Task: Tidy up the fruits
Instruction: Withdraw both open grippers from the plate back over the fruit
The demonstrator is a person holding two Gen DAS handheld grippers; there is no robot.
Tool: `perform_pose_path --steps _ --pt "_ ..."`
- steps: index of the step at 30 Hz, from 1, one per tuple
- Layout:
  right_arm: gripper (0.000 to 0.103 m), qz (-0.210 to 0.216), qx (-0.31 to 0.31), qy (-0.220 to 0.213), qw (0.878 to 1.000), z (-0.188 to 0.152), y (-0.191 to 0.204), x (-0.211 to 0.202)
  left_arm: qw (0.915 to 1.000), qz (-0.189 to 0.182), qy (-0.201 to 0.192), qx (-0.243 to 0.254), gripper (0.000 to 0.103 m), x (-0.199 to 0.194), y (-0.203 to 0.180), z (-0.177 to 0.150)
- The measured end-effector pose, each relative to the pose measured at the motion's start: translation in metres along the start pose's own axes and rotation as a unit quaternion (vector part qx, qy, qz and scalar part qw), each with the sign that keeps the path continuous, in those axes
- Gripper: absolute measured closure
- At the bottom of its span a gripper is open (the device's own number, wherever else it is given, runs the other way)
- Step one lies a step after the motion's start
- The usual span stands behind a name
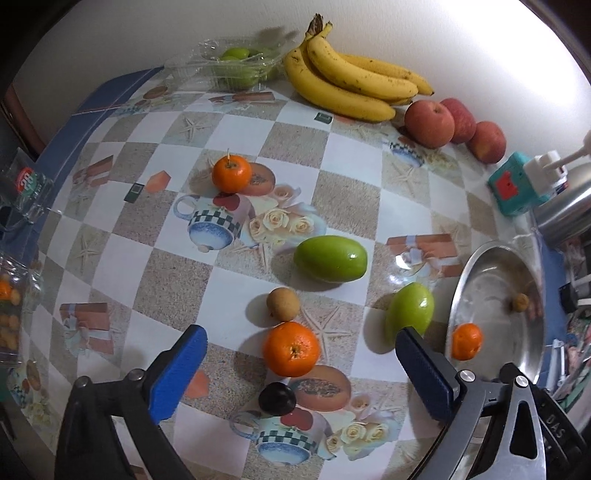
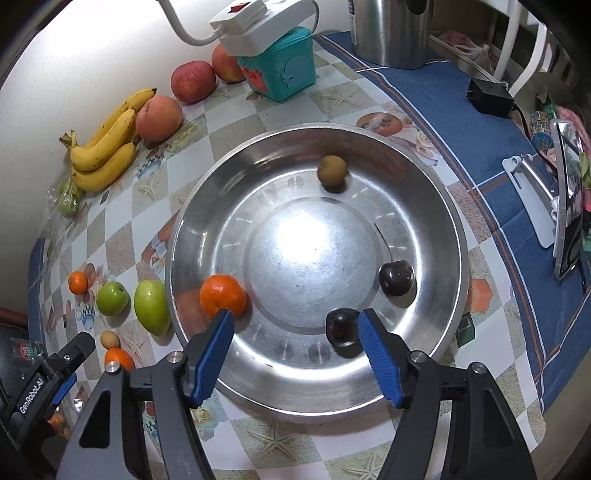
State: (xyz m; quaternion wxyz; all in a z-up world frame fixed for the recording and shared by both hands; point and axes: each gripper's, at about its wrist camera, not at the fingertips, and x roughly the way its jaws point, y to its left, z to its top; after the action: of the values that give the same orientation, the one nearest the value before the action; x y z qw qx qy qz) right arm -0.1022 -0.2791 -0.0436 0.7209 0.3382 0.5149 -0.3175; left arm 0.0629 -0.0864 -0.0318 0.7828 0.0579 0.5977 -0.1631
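Both claws I operate stand spread, gripping nothing: right claw [image 2: 295,325] above the steel bowl [image 2: 454,236], beside a dark cherry [image 2: 341,326]; left claw [image 1: 301,354] over the counter [image 1: 177,273], flanking a tangerine [image 1: 291,349].

A table stood against a plain white wall [image 1: 147,44], brightly lit from above, with glare washing the wall's right part. A tablecloth [image 1: 354,206] covered it: beige and white checks printed with starfish, teacups, roses and gift boxes, edged by a blue border [image 2: 491,206]. At the back stood a steel kettle [image 2: 391,33], a teal box [image 2: 288,70] and a white power strip [image 2: 258,22] resting on the box. On the blue border lay a black adapter [image 2: 489,94] and a phone on a white stand [image 2: 532,195]. A white chair [image 2: 528,44] showed behind
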Motion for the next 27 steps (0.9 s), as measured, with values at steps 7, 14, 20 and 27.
perform_pose_path --steps 7,14,20,27 --pt "0.032 0.004 -0.002 0.005 1.000 0.001 0.000 0.003 0.9999 0.003 0.006 0.010 0.000 0.004 -0.004 -0.002" --pt "0.012 0.005 -0.009 -0.008 1.000 0.002 0.002 0.000 0.9999 0.008 0.005 0.009 0.000 0.004 -0.003 -0.001" --pt "0.007 -0.004 -0.024 -0.018 1.000 0.001 0.008 0.000 0.9999 0.012 0.002 0.006 0.000 0.003 -0.001 -0.001" --pt "0.007 -0.005 -0.024 -0.021 0.999 0.000 0.009 -0.001 0.9999 0.012 0.000 0.008 0.000 0.001 -0.001 -0.001"
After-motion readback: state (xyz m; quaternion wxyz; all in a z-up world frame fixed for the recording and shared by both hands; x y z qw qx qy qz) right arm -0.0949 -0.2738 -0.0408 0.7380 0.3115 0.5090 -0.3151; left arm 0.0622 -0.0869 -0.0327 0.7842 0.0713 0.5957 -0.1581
